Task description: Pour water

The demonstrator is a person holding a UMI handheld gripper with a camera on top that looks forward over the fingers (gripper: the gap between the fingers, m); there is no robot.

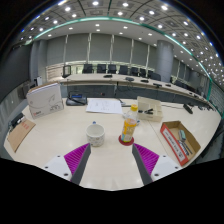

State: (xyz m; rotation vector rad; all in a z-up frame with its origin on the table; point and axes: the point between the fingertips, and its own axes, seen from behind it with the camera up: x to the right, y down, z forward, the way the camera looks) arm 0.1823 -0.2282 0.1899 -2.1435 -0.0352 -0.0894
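Hovering short of bottle (128, 124), hand-held gripper (110, 158) open, empty; cup (95, 134) beside bottle on table (60, 140), handy for pouring.

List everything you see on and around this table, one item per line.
Bottle: 1, orange-yellow with a pale cap, upright on a dark coaster just ahead of the fingers.
Cup: 1, white, beside the bottle.
Box: 1, brown cardboard, open, on the bottle's other side.
Papers: 1 sheet, white, beyond the bottle.
Table: 1, cream.
Chairs: a row, dark, behind the table.
Gripper: 1, purple pads, jaws open, holding nothing.
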